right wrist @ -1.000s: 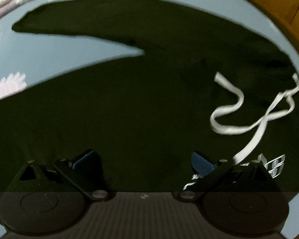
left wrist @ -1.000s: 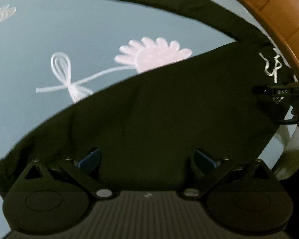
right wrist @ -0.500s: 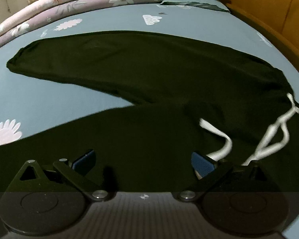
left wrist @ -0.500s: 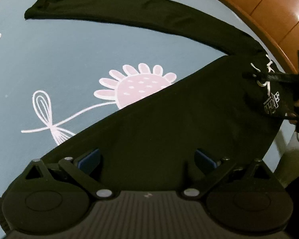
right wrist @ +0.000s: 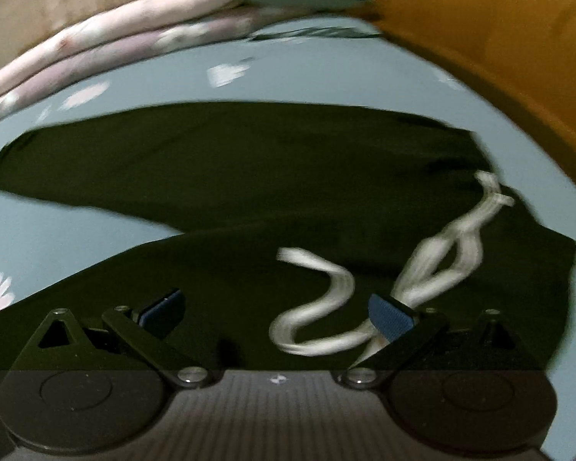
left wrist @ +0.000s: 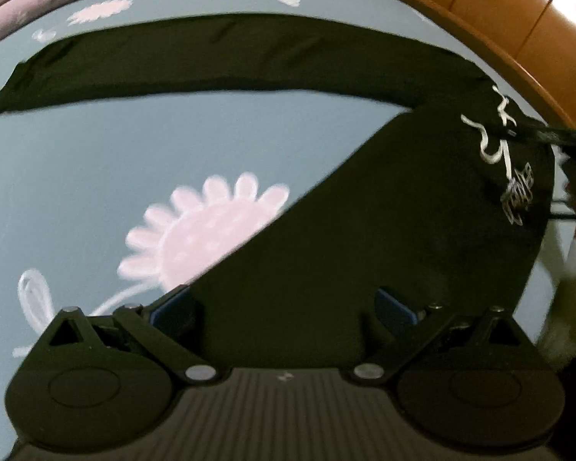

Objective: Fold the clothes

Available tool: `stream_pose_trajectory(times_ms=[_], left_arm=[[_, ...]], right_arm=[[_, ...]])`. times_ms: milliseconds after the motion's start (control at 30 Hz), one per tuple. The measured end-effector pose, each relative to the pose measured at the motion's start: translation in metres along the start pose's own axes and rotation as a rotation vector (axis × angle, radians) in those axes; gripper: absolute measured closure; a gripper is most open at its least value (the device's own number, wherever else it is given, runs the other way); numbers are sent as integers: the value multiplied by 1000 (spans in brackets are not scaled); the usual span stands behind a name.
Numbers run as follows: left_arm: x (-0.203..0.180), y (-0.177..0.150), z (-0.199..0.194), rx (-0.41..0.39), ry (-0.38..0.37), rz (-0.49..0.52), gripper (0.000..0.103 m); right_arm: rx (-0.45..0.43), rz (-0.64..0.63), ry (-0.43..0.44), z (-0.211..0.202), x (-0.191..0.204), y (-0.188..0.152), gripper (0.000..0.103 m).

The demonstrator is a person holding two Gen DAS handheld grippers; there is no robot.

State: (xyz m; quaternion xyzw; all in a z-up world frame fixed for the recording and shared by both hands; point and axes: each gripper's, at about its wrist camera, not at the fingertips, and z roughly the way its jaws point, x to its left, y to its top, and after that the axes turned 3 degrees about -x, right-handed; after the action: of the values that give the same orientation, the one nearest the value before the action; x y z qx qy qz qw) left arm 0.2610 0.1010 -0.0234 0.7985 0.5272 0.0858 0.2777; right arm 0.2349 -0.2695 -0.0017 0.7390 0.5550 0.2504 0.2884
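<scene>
Black fabric fills most of both views: a pair of dark trousers (left wrist: pixel 364 230) lies spread on a bed covered by a pale blue sheet (left wrist: pixel 96 161) printed with pink flowers. One trouser leg (left wrist: pixel 230 57) stretches across the sheet toward the far left, while the other leg runs down toward the left tongs (left wrist: pixel 284 307). A large pink flower print (left wrist: pixel 211 238) shows in the gap between the two legs. The left tongs stand spread wide, their blue pads apart over the cloth; whether the pads touch the fabric cannot be told. At the waist end, a white drawstring (right wrist: pixel 422 269) lies in loose loops on the black cloth, beside a white printed logo (left wrist: pixel 518 199). The right tongs (right wrist: pixel 276 311) are also spread apart over the waist area, with the drawstring passing just by the right-side pad; the view is blurred. The right tongs' tips (left wrist: pixel 549 134) appear at the far right of the left view, near the waistband. Folded pink and lilac bedding (right wrist: pixel 115 38) sits at the far end of the bed, and an orange-brown wooden bed frame (left wrist: pixel 518 30) curves along the right side.
</scene>
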Motion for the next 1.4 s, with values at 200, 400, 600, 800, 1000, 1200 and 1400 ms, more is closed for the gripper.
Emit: stream_pose_trajectory(times_ms=[200, 400, 600, 800, 1000, 1200, 1400], left_arm=[[-25, 34, 25, -8, -47, 20, 3], [-48, 53, 44, -1, -80, 39, 3], [-60, 57, 58, -2, -106, 83, 3], [-64, 60, 70, -7, -133, 62, 3], [-62, 58, 82, 29, -114, 47, 3], [-59, 58, 86, 39, -101, 22, 3], [-60, 63, 91, 48, -89, 39, 3]], right_arm=[[-13, 134, -49, 5, -55, -7, 0], [44, 207, -31, 29, -72, -21, 0], [104, 160, -104, 22, -85, -43, 0], [10, 215, -68, 6, -97, -16, 0], [-92, 170, -49, 32, -116, 30, 0], [-1, 265, -49, 91, -145, 35, 0], [11, 162, -97, 102, -140, 38, 0]])
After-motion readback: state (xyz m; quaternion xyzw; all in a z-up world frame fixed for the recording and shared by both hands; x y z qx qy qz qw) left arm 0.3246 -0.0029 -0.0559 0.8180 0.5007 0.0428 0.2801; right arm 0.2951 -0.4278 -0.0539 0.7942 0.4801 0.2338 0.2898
